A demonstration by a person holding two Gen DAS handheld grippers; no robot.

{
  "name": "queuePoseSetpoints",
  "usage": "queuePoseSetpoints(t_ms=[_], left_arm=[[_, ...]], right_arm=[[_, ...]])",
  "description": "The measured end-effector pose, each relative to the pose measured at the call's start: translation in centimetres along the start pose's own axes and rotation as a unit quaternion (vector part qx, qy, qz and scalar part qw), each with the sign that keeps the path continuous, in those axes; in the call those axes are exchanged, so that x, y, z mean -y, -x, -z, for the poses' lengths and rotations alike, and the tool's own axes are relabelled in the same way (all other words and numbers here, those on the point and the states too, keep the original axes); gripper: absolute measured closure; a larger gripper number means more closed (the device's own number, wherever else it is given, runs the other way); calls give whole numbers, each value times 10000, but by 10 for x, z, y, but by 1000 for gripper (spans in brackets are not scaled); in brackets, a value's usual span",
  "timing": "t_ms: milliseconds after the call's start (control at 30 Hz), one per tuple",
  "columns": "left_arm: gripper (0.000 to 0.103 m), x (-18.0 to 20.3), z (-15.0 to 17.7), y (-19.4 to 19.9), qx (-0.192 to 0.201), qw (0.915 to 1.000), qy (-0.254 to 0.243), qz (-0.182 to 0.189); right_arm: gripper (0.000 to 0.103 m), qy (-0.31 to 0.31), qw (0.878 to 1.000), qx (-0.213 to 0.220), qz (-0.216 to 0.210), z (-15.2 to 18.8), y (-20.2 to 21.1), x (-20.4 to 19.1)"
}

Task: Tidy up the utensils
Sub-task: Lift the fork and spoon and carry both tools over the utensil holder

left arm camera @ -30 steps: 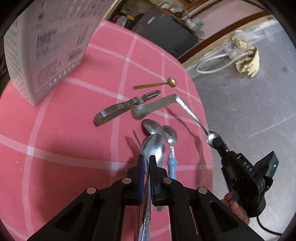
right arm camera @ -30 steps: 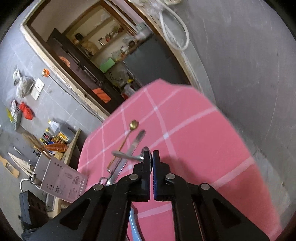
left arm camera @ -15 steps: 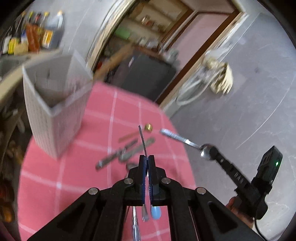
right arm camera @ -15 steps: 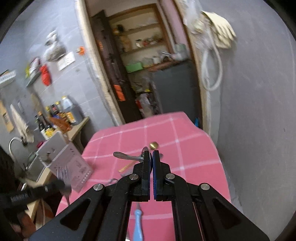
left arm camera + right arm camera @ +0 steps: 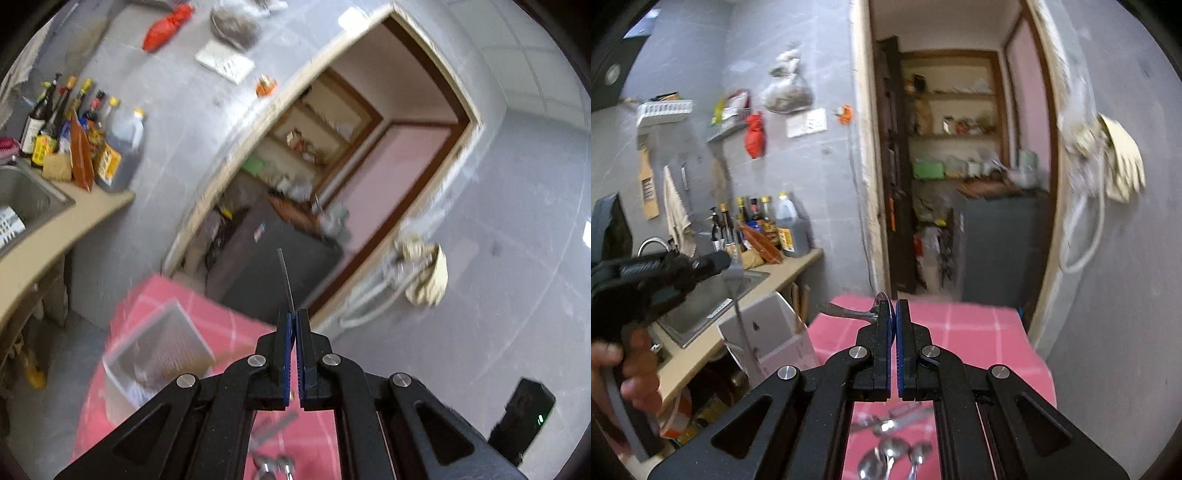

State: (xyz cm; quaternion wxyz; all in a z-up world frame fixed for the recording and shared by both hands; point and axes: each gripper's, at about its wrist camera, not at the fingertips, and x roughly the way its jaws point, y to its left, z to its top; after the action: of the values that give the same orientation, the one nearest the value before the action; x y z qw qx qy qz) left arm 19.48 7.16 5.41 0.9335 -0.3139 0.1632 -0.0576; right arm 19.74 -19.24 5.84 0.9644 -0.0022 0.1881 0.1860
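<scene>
Presently listed, 2 claws, both raised above a pink checked bench (image 5: 979,325). Left claw (image 5: 293,325): blue pads pressed together on a thin metal utensil (image 5: 286,280), seen edge-on from its own camera, the free end projecting forward and up past the fingertips. From the right wrist view the same left claw (image 5: 726,264) appears at the left edge, carried by a hand (image 5: 626,365), with the utensil hanging downward toward the white perforated basket (image 5: 775,332); which kind of utensil it is cannot be told. Right claw (image 5: 895,317): pads pinching the bowl end of a metal spoon (image 5: 849,314), whose handle sticks out sideways to the left. White perforated basket: standing at the near-left part of the bench, open top upward, blurred in the left wrist view (image 5: 159,354). Remaining utensils (image 5: 897,454): several spoons and other metal pieces lying loose on the bench beneath the right claw, partly hidden by its arms. Behind: a counter (image 5: 768,280) with a sink and a row of bottles (image 5: 757,221), grey wall, open doorway.
</scene>
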Motion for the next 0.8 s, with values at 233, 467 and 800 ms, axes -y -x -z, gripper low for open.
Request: queuePoseSetpoints(t_ms=[233,467,800], left_arm=[[100,-21,-28,-12,424,9986,-256,-209],[100,-30,-36,-11,511,9981,-282,-202],[100,-46,-48,-8,736,9970,-126,-194]], right_arm=[[100,633,9977,-81,-222,-23,-19,-41],[100,970,9945,-197,-338,-25,-33,-71],[100,1578,9854,-485,-414,-33,-63,-102]])
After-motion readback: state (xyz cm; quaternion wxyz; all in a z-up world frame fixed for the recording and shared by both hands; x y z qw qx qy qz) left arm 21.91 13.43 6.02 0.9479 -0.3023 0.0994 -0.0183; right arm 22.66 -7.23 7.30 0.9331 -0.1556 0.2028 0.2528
